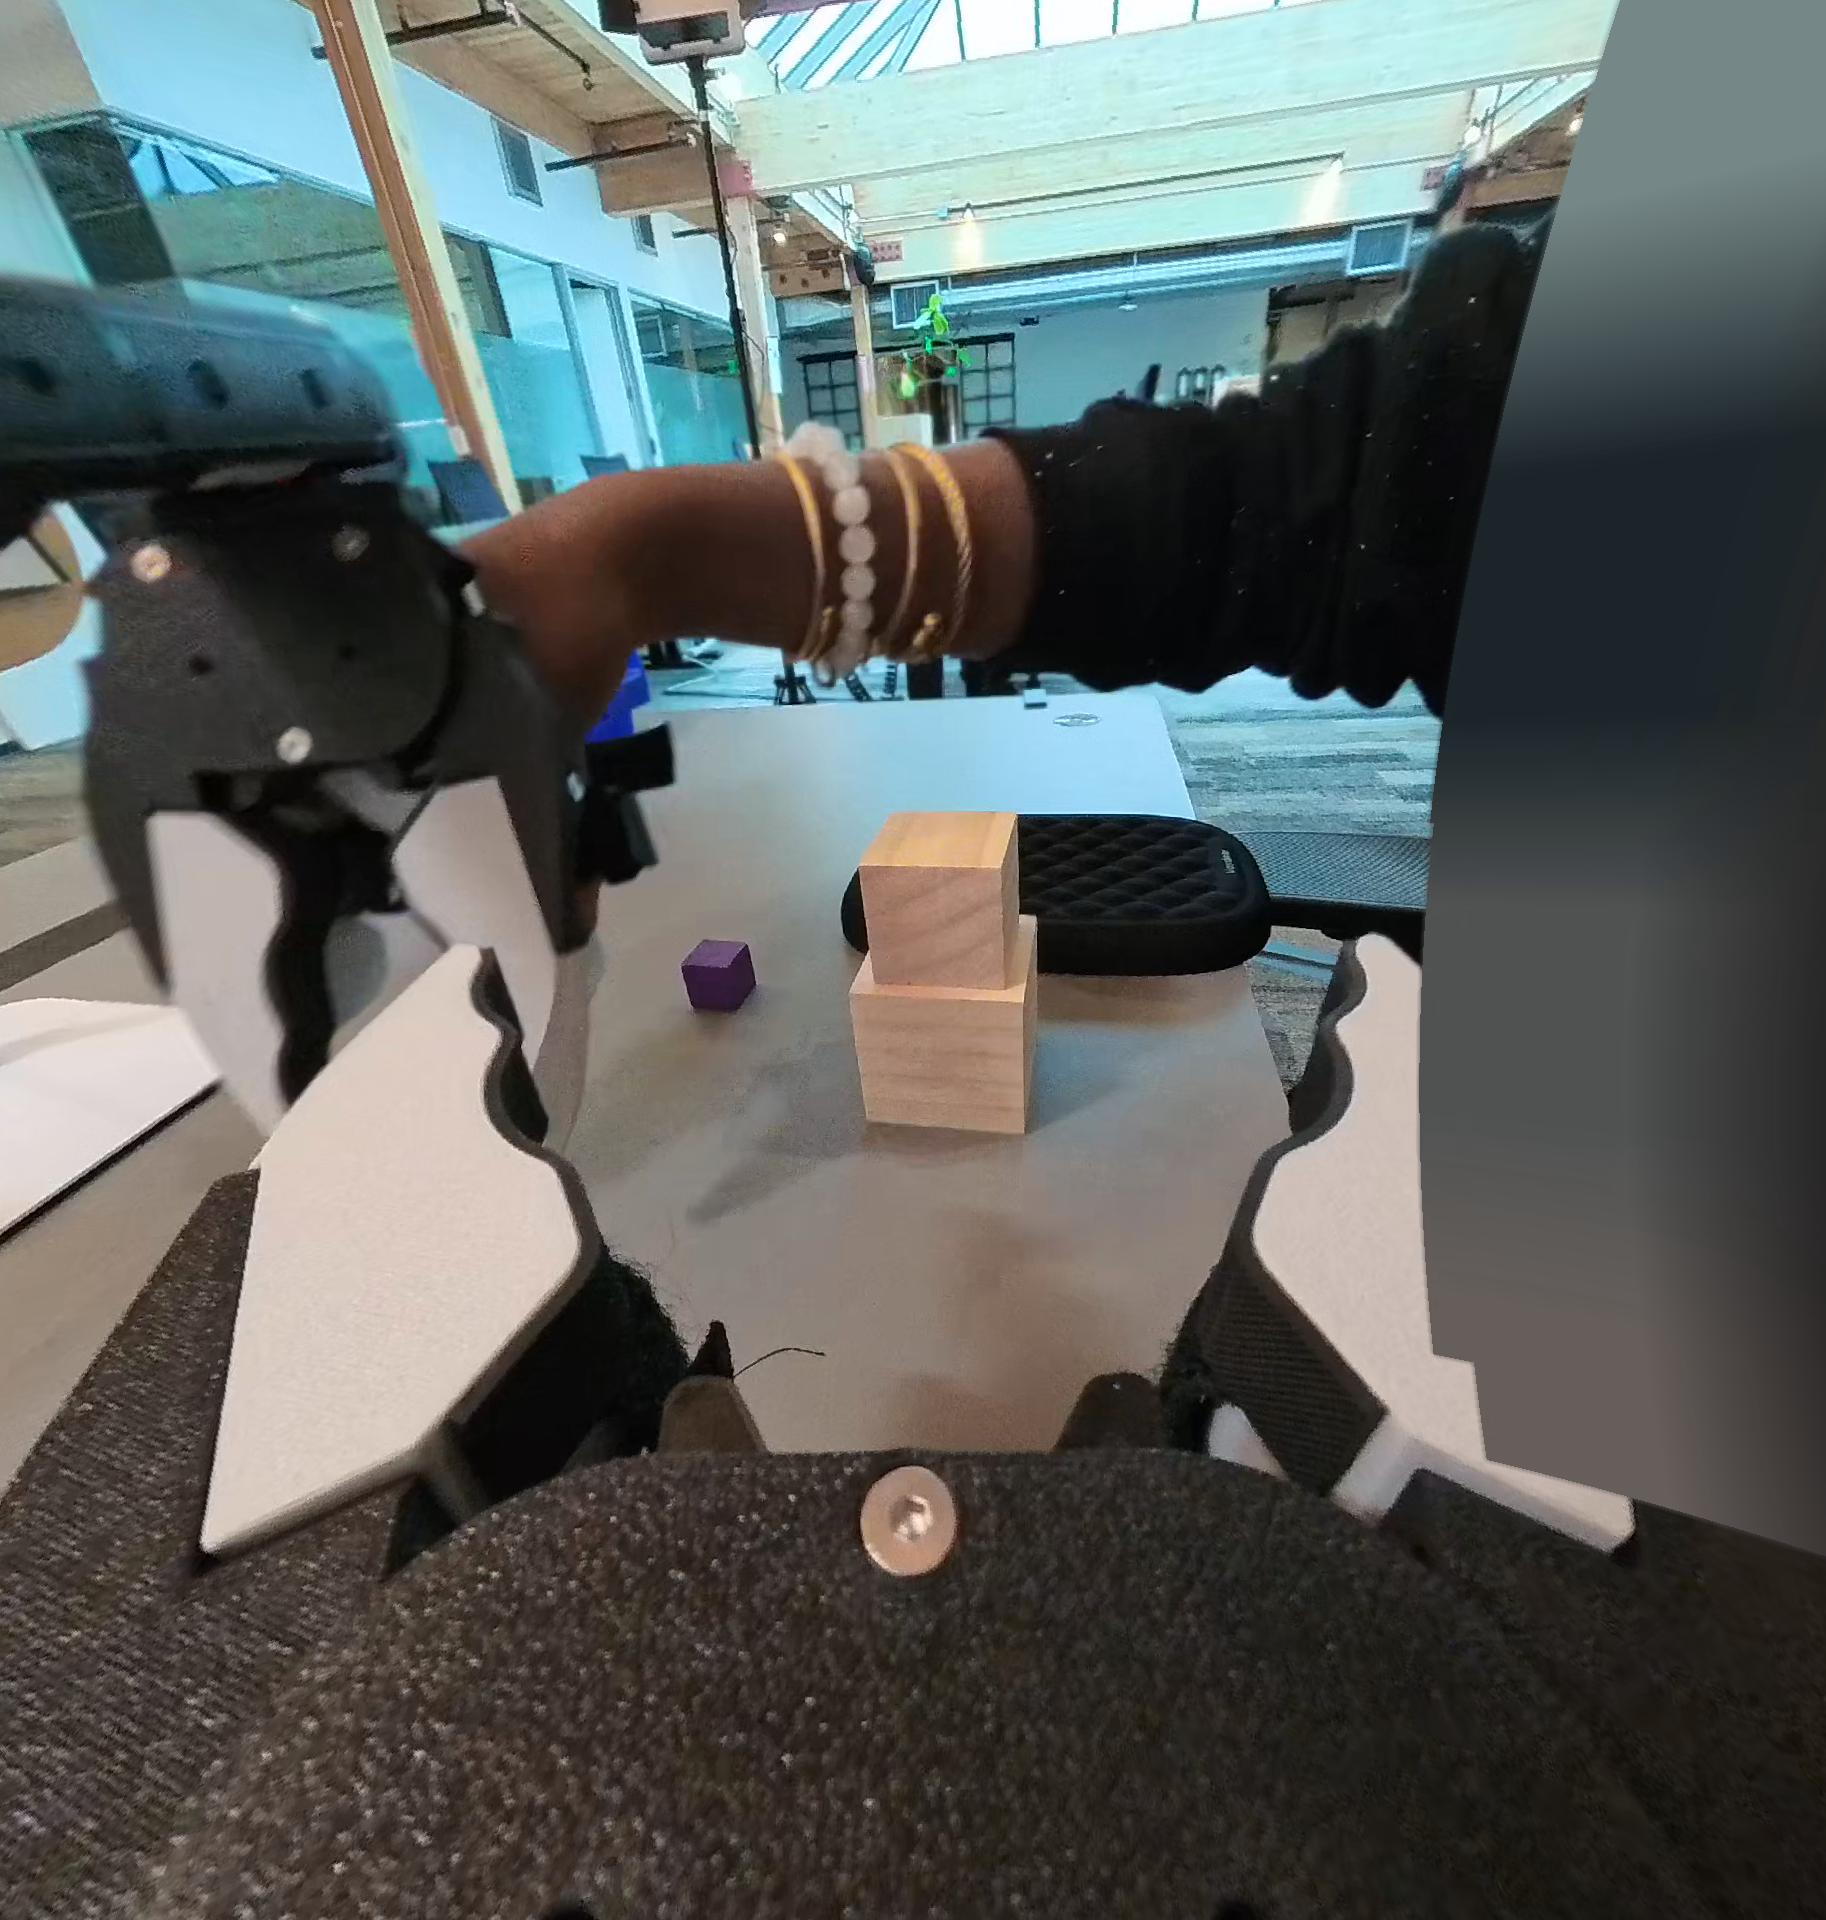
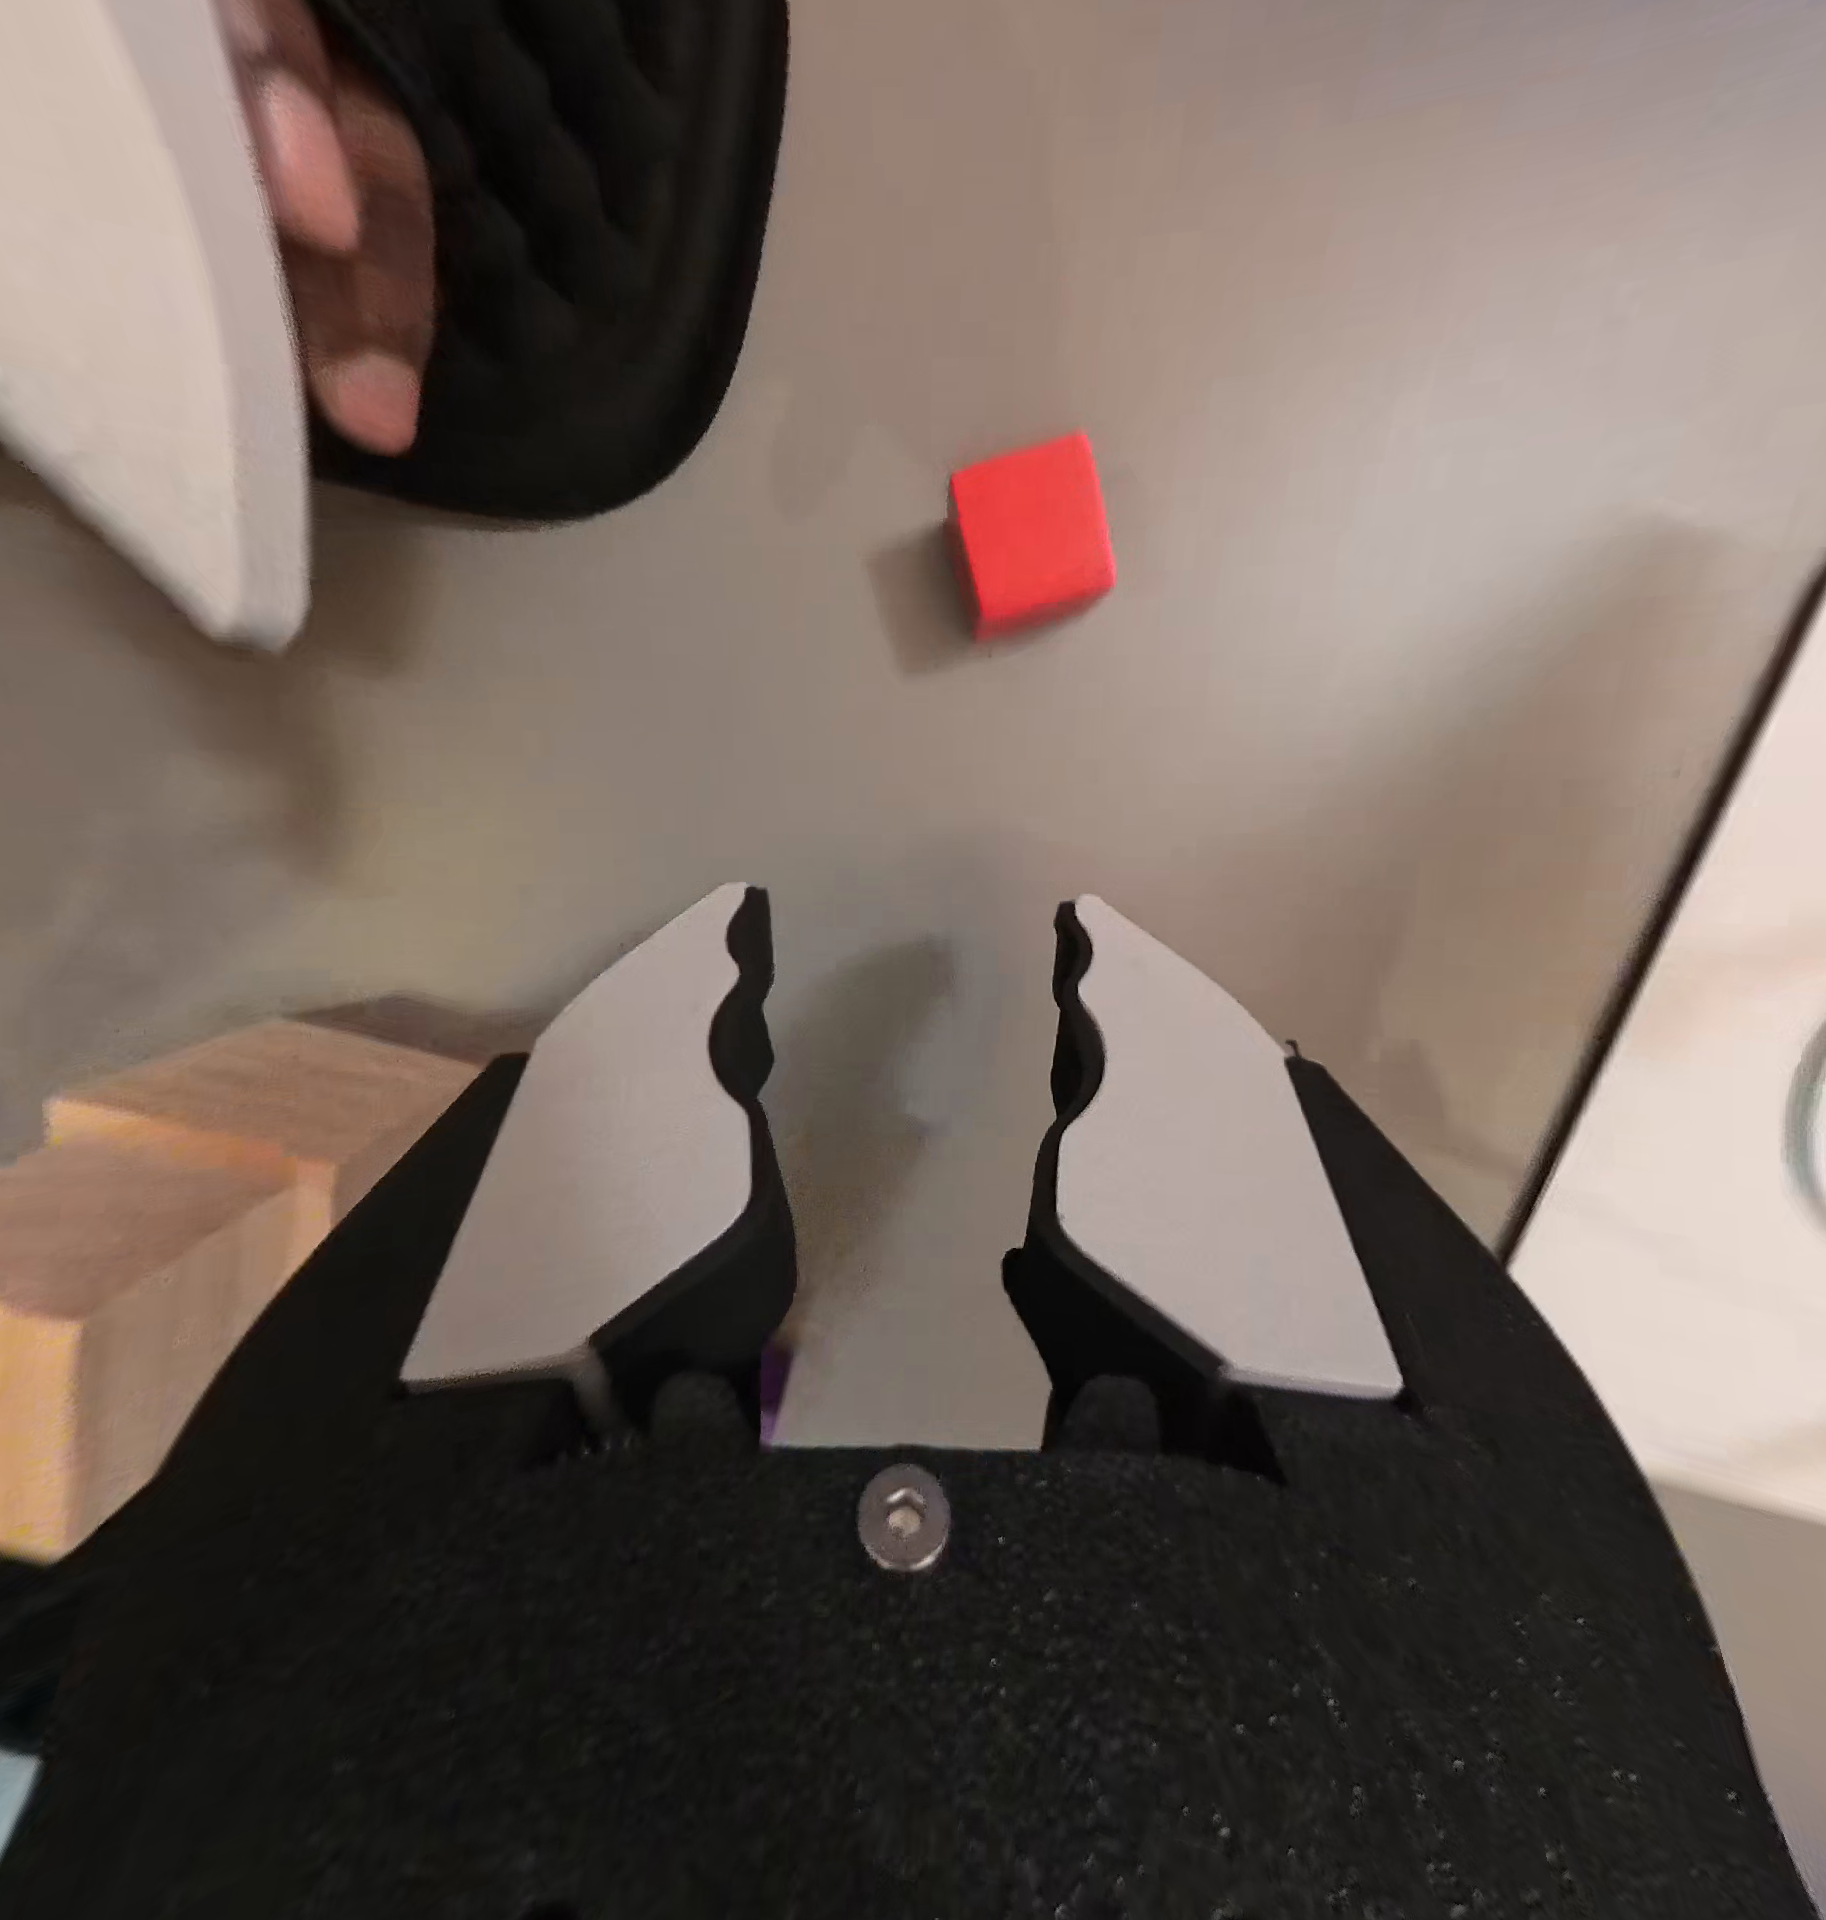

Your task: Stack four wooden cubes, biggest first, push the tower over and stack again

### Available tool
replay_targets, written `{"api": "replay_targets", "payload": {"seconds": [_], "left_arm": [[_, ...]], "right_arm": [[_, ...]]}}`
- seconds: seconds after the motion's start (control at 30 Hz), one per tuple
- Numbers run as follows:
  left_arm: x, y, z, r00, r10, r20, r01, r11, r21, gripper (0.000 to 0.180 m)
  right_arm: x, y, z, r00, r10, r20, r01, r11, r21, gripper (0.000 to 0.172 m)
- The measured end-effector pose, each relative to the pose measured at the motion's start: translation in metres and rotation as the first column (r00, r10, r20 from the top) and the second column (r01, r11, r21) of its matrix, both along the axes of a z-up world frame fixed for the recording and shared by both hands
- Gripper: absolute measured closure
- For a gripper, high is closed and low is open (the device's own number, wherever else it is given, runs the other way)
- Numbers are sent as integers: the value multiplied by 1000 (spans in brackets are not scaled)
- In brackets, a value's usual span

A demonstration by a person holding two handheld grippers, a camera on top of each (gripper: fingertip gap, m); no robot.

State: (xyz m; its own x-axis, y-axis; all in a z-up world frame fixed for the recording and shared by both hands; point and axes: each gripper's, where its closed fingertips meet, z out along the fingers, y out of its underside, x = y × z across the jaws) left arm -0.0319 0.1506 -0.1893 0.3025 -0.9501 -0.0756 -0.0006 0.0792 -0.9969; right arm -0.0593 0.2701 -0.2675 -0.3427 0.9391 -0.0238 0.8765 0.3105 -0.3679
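Observation:
In the left wrist view my left gripper [image 1: 919, 945] is wide open and holds nothing. A stack of two pale wooden cubes [image 1: 940, 977] stands on the grey table [image 1: 888, 1268] ahead, between its fingers and apart from both. A small purple cube [image 1: 718, 975] lies left of the stack. My right gripper [image 1: 348, 894], blurred, points down at the left, beside the purple cube. In the right wrist view my right gripper [image 2: 909, 902] is open with only bare table between its pads. A red cube [image 2: 1028, 532] lies ahead of it. The wooden stack [image 2: 161, 1195] shows at the lower left.
A black quilted pad [image 1: 1137, 894] lies behind the stack; it also shows in the right wrist view [image 2: 576, 260]. A white board [image 2: 1719, 1039] lies at the right, and at the left in the left wrist view [image 1: 57, 1101]. A person's sleeved arm with bracelets [image 1: 888, 551] reaches across.

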Motion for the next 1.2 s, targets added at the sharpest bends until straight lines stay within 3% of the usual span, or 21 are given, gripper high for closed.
{"api": "replay_targets", "payload": {"seconds": [0.27,0.77,0.9,1.0,1.2], "left_arm": [[-5,1,5,999,-6,52,7,1000,-14,39],[-4,1,4,999,-8,42,9,1000,-10,39],[-3,2,4,999,-5,37,5,1000,-15,39],[-3,2,3,1000,-1,31,2,1000,-16,39],[-1,2,1,1000,3,15,-3,1000,-8,39]], "right_arm": [[-70,-3,-12,974,216,-63,-215,976,31,123],[-66,0,-25,954,289,83,-294,954,61,145],[-52,5,-2,970,232,77,-238,967,87,145],[-27,15,26,991,87,99,-102,982,158,144],[26,-17,79,990,-135,33,127,974,186,144]]}}
